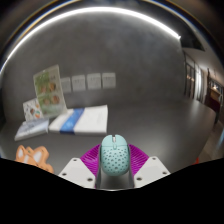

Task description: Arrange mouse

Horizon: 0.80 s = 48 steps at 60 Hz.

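A grey bench [120,90] carries a book [78,120] and leaflets beyond the tool [114,172]. The pale perforated mouse [114,155] sits clamped between its pink pads; it looks light, rigid and smooth, best gripped across its flanks.

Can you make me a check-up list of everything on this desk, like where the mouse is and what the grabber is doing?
Surface: grey table, mostly bare beyond the fingers.
Job's things: pale green mouse with small holes, sitting between the two fingers.
Clutter: white and blue flat box; illustrated card standing upright behind it; orange object beside the fingers, too unclear to name.
Grippers: gripper, pink pads at both sides of the mouse; whether they press on it cannot be told.
Cables: nothing seen.
Surroundings: wall with pale papers; dark furniture far off.
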{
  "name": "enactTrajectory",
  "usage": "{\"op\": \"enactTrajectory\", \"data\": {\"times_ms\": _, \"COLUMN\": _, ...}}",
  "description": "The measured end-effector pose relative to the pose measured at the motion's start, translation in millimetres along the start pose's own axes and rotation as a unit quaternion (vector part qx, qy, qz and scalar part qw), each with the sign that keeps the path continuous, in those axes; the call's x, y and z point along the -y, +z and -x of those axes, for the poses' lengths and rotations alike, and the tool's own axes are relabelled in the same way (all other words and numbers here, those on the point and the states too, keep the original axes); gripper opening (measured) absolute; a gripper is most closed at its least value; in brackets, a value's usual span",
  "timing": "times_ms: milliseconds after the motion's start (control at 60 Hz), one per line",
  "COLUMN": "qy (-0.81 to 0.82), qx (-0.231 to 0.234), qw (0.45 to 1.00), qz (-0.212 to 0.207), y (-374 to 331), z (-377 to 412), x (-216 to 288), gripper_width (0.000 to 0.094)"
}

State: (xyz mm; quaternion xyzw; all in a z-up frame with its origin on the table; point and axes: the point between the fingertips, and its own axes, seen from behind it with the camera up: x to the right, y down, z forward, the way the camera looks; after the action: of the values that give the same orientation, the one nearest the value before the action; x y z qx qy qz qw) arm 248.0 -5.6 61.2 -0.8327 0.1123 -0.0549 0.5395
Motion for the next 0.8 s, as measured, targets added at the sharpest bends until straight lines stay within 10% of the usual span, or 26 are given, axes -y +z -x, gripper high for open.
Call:
{"op": "enactTrajectory", "data": {"times_ms": 250, "qy": -0.028, "qx": 0.062, "qw": 0.989, "qz": -0.128, "y": -107, "z": 228, "x": 100, "gripper_width": 0.0371}}
{"op": "enactTrajectory", "data": {"times_ms": 500, "qy": -0.042, "qx": 0.081, "qw": 0.996, "qz": 0.014, "y": -73, "z": 368, "x": -71, "gripper_width": 0.0374}}
{"op": "enactTrajectory", "data": {"times_ms": 800, "qy": -0.069, "qx": 0.037, "qw": 0.996, "qz": 0.043, "y": -54, "z": 358, "x": -109, "gripper_width": 0.0494}}
